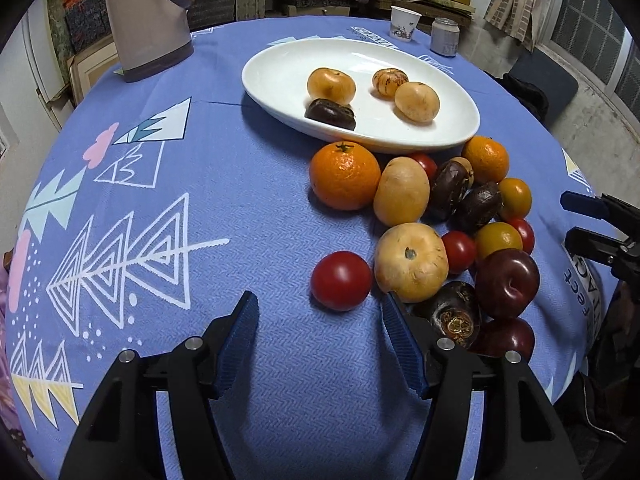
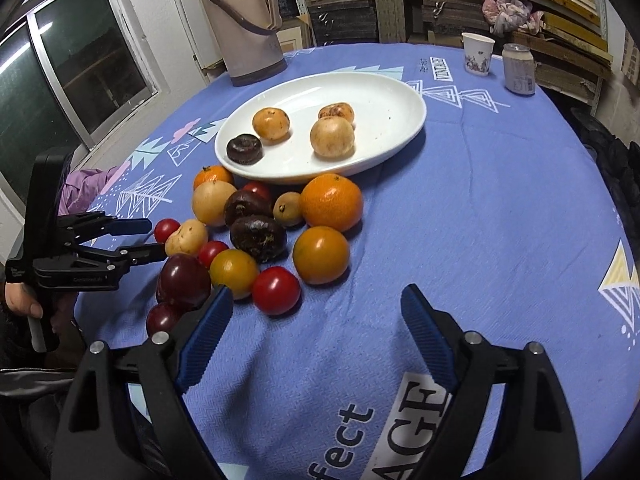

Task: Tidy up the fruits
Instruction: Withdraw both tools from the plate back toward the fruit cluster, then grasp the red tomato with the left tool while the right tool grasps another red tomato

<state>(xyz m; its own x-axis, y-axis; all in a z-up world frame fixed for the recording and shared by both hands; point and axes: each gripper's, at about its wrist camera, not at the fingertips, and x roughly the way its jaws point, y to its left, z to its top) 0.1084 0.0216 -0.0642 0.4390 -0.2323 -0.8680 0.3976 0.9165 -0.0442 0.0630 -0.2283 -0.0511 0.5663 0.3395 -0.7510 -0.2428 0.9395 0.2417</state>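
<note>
A white oval plate (image 1: 448,136) (image 2: 400,100) on the blue tablecloth holds three yellow-tan fruits and one dark brown fruit (image 1: 330,113) (image 2: 244,149). In front of it lies a pile of loose fruit: a large orange (image 1: 345,175) (image 2: 331,201), a red tomato (image 1: 341,280) (image 2: 276,290), tan fruits, dark fruits, plums and small tomatoes. My left gripper (image 1: 320,312) is open and empty just before the red tomato; it also shows in the right wrist view (image 2: 150,238). My right gripper (image 2: 316,304) is open and empty near the pile's front edge; it also shows in the left wrist view (image 1: 572,220).
A beige thermos jug (image 1: 146,20) (image 2: 248,20) stands at the table's far side. A paper cup (image 1: 404,23) (image 2: 477,53) and a can (image 1: 445,37) (image 2: 518,68) stand behind the plate. Shelves with stacked frames line the back wall.
</note>
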